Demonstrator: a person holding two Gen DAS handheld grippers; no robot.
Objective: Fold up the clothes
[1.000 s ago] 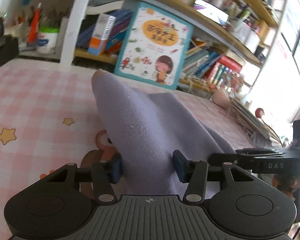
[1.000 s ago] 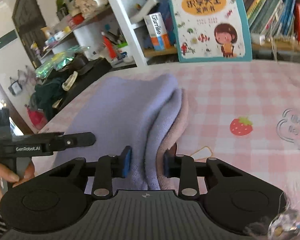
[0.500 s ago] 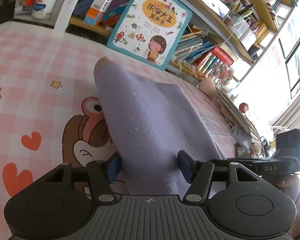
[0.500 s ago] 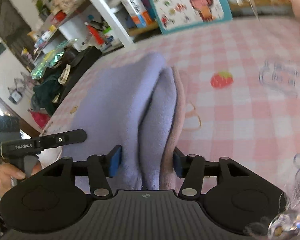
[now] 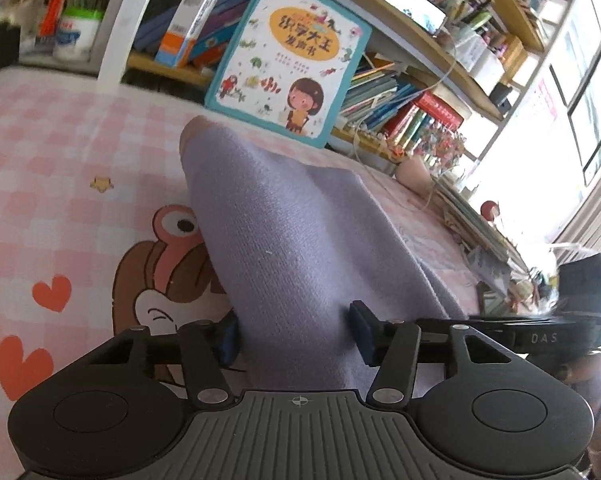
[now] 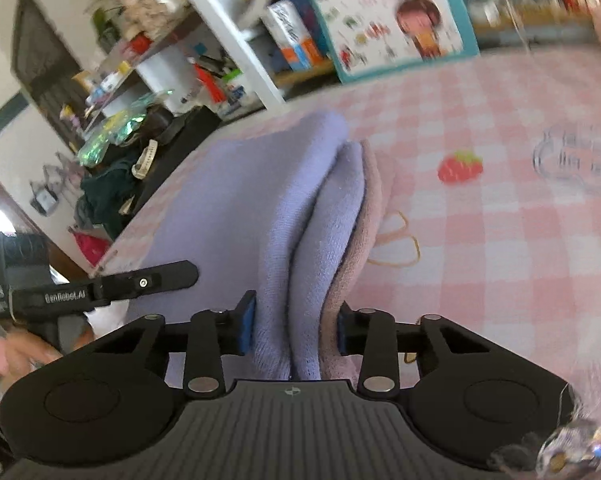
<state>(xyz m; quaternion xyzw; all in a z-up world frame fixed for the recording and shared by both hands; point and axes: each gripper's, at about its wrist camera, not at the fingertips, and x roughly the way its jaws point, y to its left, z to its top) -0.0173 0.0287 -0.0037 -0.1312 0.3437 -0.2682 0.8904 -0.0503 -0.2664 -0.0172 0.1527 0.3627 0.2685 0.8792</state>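
On pink checked cloth [image 5: 40,128] | soft, limp lilac garment [image 5: 292,240] bunched between closing jaws of left gripper [image 5: 294,334] and right gripper [image 6: 294,326] | best held at folded edges

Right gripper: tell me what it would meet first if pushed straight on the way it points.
The folded lavender knit garment, already between the closing right gripper jaws. Beyond the fold lies the pink checked cloth; depth there is hard to judge.
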